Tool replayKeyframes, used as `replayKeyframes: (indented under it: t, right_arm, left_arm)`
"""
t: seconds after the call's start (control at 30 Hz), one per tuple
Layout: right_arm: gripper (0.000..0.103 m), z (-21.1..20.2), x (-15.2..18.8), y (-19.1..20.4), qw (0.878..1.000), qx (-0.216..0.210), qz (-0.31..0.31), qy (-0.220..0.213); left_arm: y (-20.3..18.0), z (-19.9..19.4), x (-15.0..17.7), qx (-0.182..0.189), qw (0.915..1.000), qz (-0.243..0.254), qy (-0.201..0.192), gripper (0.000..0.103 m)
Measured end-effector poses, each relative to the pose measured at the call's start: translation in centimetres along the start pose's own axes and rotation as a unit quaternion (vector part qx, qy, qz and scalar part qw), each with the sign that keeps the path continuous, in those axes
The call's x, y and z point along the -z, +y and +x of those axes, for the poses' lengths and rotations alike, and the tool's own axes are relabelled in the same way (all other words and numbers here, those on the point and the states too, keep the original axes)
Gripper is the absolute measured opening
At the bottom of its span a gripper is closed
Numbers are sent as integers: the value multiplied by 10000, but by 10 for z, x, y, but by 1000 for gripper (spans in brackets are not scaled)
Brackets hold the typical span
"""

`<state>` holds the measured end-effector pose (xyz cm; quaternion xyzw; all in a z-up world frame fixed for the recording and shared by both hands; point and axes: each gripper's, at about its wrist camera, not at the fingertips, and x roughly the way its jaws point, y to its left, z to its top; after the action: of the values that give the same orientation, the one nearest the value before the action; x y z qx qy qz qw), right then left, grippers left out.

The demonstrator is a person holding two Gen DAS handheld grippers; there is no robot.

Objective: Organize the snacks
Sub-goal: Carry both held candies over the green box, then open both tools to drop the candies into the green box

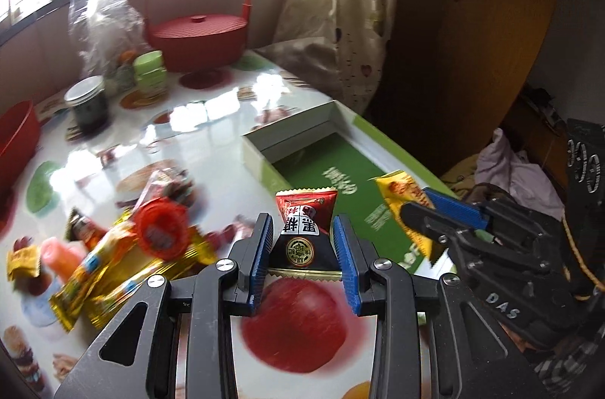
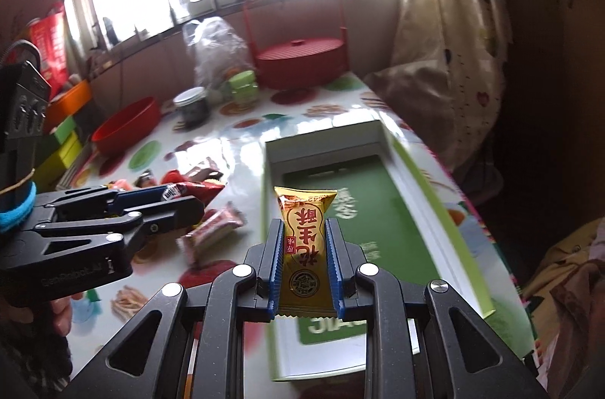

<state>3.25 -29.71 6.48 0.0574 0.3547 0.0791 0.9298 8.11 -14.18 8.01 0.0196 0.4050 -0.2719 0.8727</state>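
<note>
My left gripper [image 1: 302, 229] is shut on a red and black snack packet [image 1: 304, 229], held above the table just left of the open green box [image 1: 340, 172]. My right gripper [image 2: 304, 229] is shut on a yellow snack packet [image 2: 304, 236], held over the near end of the green box [image 2: 378, 210]. The right gripper [image 1: 419, 210] with its yellow packet [image 1: 401, 191] also shows in the left wrist view. The left gripper [image 2: 181, 198] shows in the right wrist view. A pile of loose snacks [image 1: 124, 240] lies on the table to the left.
A red lidded pot [image 1: 196, 40], green cups [image 1: 151, 74], a dark jar [image 1: 89, 108], a plastic bag [image 1: 102, 21] and a red bowl [image 2: 128, 125] stand at the far side of the table. A curtain [image 1: 340, 2] hangs at the right.
</note>
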Motion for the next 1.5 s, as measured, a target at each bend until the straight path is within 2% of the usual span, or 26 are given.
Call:
replayKeyframes:
  t: [0.17, 0.4, 0.93, 1.37, 1.5]
  right_arm:
    - [20, 8, 4, -20, 9995, 238, 166, 113]
    - [20, 14, 12, -38, 9983, 432, 277, 267]
    - [20, 26, 25, -57, 9950, 813, 224, 528]
    - [21, 26, 28, -62, 9948, 809, 278, 545]
    - [27, 25, 28, -60, 9945, 852, 269, 541]
  left_arm:
    - [-18, 16, -9, 275, 9996, 46, 34, 35]
    - [-35, 41, -10, 428, 9987, 66, 279, 35]
    - [-54, 78, -5, 390, 9967, 218, 673, 35]
    - [-52, 82, -2, 518, 9957, 159, 746, 35]
    - [-51, 78, -1, 449, 9960, 139, 756, 35]
